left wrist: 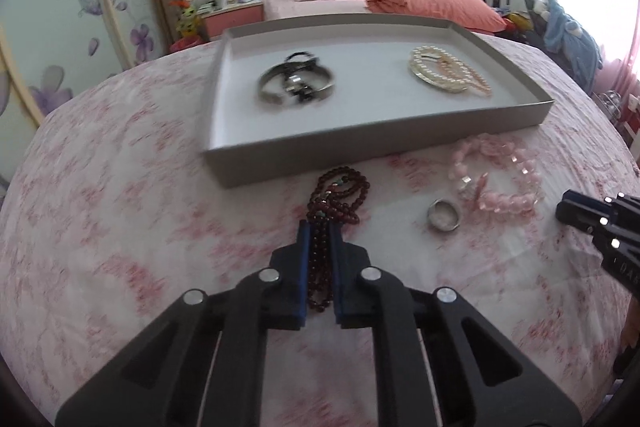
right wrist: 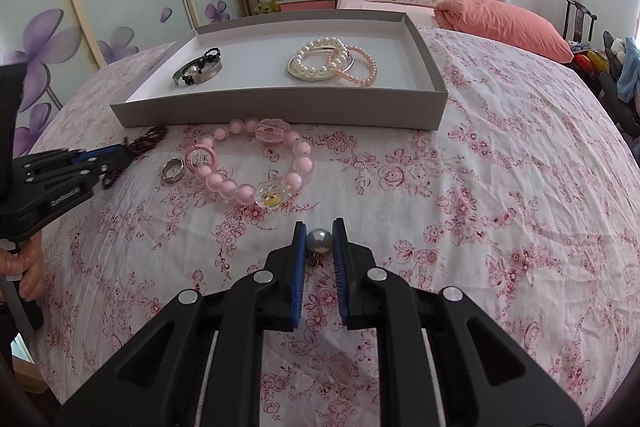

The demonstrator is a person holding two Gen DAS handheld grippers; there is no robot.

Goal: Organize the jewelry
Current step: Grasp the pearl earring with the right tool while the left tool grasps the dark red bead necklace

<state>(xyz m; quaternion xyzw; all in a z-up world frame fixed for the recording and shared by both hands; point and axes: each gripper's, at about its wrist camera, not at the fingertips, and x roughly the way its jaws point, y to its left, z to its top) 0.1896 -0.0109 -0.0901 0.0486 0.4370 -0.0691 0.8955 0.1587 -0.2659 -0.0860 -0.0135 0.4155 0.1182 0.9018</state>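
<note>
1. On the far left, the left gripper (left wrist: 320, 227) has its two blue pads pressed on a dark red bead string (left wrist: 338, 195). Most of the string lies in loops on the flowered cloth (left wrist: 120, 187), just in front of the tray. Only a few strands are between the pads, so in my judgement the loose loops could slide out when it is lifted, or drag across the cloth.

2. Behind it stands the grey tray (right wrist: 280, 107). Its left part holds a metal bangle (right wrist: 200, 71) together with a small black bead bracelet; its right part holds pearl bracelets (right wrist: 320, 63) and a thin pink one. A hanging bead string may catch on the front wall of the tray, or fall on the bangle and tangle with it.

3. Near the middle, a silver ring (right wrist: 173, 169) lies on the cloth, just beside a large pink bead bracelet (right wrist: 256, 163). Both are outside the tray. The left gripper is close to the ring, so a careless swing could push it away.

4. On the right, the right gripper (right wrist: 320, 239) holds a grey pearl (right wrist: 319, 239) narrowly between its fingertips, with a small charm below it. The pearl is round and smooth, and held only at the tips. I think it could pop out and roll over the cloth if the grip changes.
</note>
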